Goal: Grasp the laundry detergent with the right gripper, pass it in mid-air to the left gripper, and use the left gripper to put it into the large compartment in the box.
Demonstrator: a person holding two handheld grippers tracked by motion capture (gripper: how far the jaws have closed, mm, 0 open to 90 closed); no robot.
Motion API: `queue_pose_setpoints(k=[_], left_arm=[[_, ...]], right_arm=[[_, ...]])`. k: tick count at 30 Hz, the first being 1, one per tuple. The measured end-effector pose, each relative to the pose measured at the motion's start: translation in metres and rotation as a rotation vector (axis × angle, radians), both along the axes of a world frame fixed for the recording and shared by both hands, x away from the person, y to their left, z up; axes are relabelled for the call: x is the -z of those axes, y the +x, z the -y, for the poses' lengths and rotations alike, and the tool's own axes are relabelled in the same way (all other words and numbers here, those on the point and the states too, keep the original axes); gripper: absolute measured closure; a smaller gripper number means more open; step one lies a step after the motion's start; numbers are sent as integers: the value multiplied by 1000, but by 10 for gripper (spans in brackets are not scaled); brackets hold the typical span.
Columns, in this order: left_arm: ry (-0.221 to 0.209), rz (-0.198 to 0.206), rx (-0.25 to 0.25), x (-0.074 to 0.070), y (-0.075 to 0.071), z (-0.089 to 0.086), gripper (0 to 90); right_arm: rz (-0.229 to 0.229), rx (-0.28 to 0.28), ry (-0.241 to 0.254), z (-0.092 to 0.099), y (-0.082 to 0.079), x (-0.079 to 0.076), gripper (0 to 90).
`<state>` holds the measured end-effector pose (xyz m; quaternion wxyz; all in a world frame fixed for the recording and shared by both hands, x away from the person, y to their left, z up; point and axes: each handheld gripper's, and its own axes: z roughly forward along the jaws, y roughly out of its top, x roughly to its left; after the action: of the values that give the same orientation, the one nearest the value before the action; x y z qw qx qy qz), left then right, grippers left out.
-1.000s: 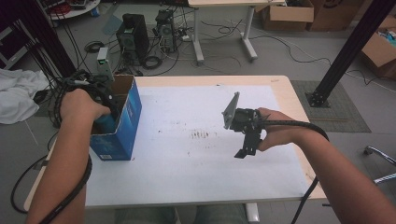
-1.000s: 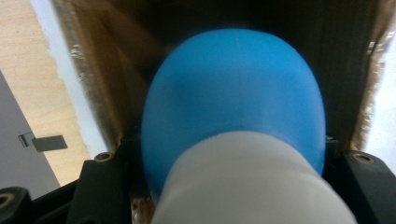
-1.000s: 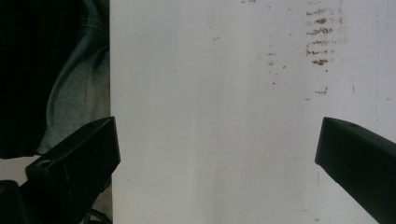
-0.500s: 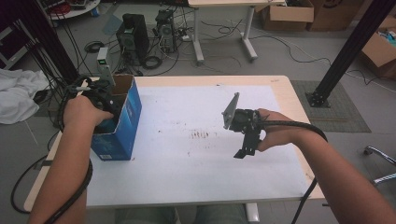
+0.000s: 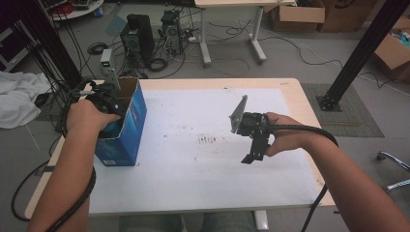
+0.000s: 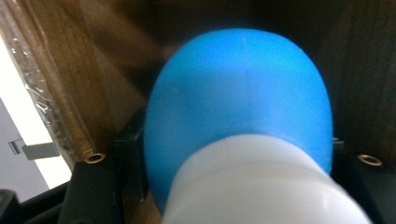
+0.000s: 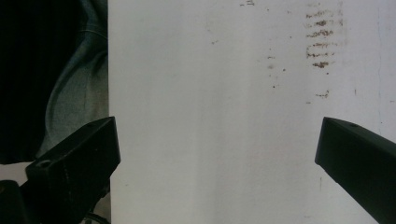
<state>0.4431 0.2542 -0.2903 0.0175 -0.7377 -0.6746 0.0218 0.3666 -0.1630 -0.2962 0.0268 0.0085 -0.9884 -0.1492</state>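
Reaching down into the open blue cardboard box [image 5: 126, 126] at the table's left edge, the left gripper [image 5: 99, 99] has just been opening its jaws around a rounded blue-and-white plastic object [image 6: 243, 135]; whether its pads press on it, I cannot tell; the right gripper [image 5: 255, 145] hovers wide open, holding nothing, over the white table top [image 5: 193, 169]

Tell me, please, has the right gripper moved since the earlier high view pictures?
No. The right gripper hangs at the same spot over the white table, just right of the brown smudges.
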Motion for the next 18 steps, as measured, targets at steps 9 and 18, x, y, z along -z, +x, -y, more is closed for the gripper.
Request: queue_pose_setpoints(k=[9, 18], left_arm=[[12, 8, 2, -5, -2, 4, 302], [19, 29, 17, -19, -5, 6, 294]], right_arm=[[-5, -2, 12, 0, -1, 0, 0], [-7, 1, 10, 1, 0, 1, 0]])
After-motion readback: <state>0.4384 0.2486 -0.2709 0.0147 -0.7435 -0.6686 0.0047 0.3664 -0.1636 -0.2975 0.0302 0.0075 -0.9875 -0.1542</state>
